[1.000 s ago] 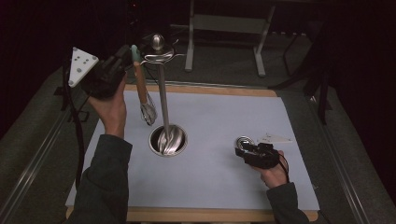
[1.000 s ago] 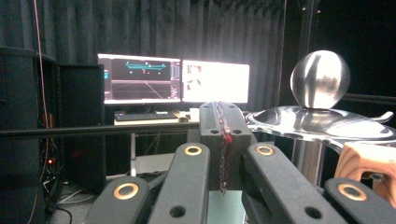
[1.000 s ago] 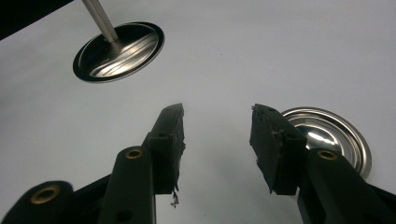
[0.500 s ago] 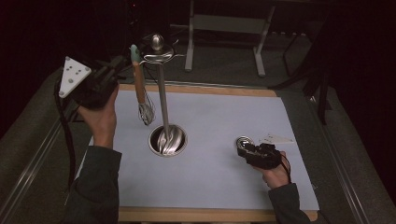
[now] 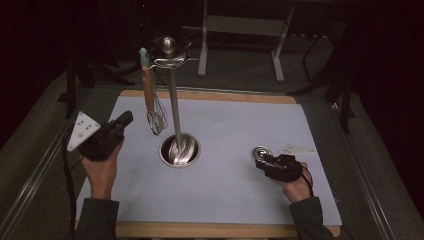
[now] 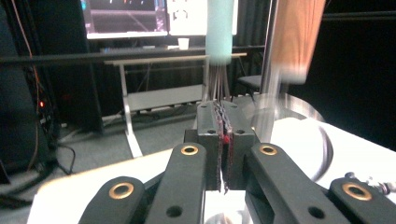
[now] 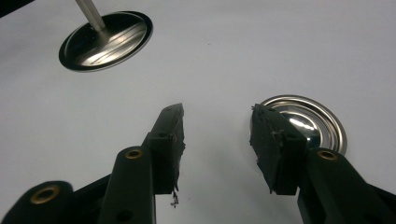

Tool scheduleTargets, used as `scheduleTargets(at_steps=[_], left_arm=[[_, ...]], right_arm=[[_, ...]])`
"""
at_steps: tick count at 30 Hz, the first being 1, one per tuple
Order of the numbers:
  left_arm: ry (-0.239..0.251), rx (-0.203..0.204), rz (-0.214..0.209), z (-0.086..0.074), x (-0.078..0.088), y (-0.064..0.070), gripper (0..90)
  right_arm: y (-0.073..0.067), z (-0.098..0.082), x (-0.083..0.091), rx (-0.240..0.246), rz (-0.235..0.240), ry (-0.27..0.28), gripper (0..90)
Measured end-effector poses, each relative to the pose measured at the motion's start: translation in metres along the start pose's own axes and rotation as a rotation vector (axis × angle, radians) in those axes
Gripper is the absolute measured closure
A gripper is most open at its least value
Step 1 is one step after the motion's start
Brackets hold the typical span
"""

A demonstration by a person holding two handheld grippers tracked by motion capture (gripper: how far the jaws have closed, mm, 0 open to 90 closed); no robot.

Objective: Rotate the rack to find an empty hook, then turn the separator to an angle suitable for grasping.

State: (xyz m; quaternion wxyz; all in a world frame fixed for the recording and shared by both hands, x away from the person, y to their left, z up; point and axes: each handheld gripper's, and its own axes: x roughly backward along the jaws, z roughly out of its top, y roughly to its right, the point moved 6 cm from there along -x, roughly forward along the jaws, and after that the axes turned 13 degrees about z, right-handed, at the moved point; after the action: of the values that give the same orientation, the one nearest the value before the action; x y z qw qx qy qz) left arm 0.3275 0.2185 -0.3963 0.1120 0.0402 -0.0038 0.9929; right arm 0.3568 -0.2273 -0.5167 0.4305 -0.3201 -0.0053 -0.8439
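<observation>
1. On the desk [image 5: 240, 125], a whisk [image 5: 150, 95] hangs by its handle from the top of a steel stand [image 5: 173, 115], wires clear of the surface; the hanging step looks done.
2. The left hand-held gripper [image 5: 127, 116] sits low, jaws almost together and just beginning to part, with nothing between them. The whisk is at its 1 o'clock, near but apart.
3. The right hand-held gripper [image 5: 261, 161] rests with jaws apart and empty. A small steel dish [image 5: 262, 151] lies at its 11 o'clock, just beside the tips.
4. The next move likely falls to the right hand: closing squarely on the dish's thin rim.
</observation>
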Motion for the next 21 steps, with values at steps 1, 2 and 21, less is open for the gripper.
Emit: scheduleTargets(at_steps=[1,2,21], left_arm=[[-0.004,0.018,-0.001,-0.010,0.001,0.000,87.6],[-0.020,0.027,-0.001,-0.022,0.001,0.000,87.6],[-0.349,0.051,0.025,-0.163,-0.011,0.001,84.5]], right_arm=[[0.000,0.000,0.000,-0.001,-0.002,-0.001,54.1],[0.000,0.000,0.000,0.002,-0.002,-0.003,54.0],[0.007,0.004,0.011,0.021,-0.047,-0.030,54.1]])
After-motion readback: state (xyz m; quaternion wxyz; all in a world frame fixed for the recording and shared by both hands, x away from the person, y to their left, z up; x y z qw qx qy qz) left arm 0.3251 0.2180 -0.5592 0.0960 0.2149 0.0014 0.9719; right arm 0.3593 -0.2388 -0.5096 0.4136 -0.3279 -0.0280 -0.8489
